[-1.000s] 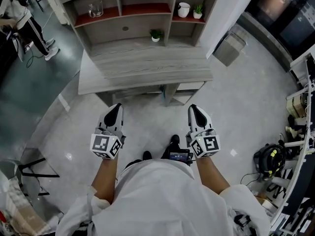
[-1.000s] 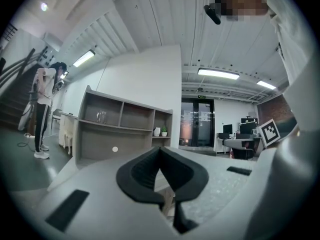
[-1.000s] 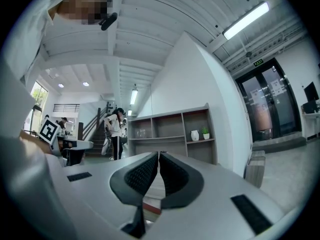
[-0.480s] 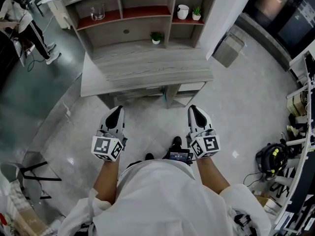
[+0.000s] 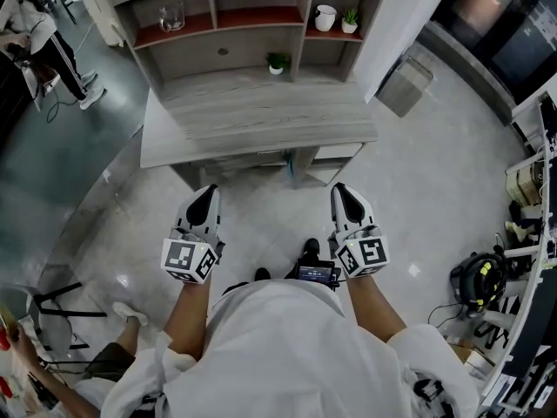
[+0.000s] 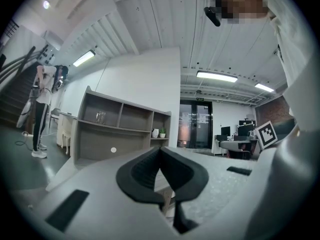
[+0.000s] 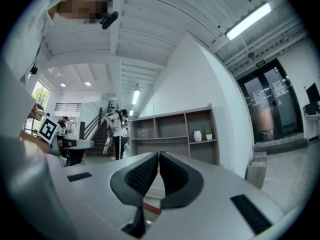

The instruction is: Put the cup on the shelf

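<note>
Shelving of grey wood with red boards [image 5: 261, 111] stands ahead, well apart from both grippers. The left gripper [image 5: 205, 192] is closed on nothing, facing the clear glass cup [image 5: 171, 16] in the shelving's upper left compartment. The white ceramic cup [image 5: 325, 17] sits upper right, nearer the right gripper [image 5: 339, 190], closed and empty too.

Grey wood-grain shelf [image 5: 252, 52] with red boards — white cup [image 5: 325, 16], green plant [image 5: 350, 16]; left gripper [image 5: 206, 192] and right gripper [image 5: 339, 190] white, black-padded.
</note>
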A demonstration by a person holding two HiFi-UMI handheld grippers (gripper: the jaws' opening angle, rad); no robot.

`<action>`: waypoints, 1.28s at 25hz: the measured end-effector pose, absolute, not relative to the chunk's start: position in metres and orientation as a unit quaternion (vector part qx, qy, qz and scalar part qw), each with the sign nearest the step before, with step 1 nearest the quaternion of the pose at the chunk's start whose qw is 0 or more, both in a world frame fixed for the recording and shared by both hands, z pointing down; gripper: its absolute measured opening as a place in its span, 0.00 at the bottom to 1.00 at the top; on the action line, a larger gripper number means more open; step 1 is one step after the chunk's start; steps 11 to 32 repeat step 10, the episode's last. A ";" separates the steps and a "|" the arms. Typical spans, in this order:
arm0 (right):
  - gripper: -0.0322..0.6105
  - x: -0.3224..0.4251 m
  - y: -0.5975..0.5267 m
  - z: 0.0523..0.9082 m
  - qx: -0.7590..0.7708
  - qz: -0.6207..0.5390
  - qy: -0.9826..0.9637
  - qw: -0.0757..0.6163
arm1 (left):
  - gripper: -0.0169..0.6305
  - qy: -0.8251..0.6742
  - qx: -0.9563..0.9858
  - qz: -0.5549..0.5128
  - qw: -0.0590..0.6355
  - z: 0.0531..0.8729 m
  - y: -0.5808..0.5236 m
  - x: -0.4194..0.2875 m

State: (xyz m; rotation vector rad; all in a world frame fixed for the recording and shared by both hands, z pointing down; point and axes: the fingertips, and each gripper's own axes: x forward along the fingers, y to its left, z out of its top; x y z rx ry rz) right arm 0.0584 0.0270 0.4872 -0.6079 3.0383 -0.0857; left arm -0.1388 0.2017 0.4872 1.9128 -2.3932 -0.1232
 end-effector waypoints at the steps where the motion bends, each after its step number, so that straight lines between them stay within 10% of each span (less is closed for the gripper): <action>1: 0.11 0.059 0.027 0.489 -0.197 -0.028 0.980 0.020 | 0.04 -0.779 0.624 -0.041 0.040 0.489 0.201 -0.139; 32: 0.11 0.065 0.012 0.499 -0.202 -0.034 0.979 0.012 | 0.04 -0.773 0.631 -0.045 0.049 0.500 0.181 -0.136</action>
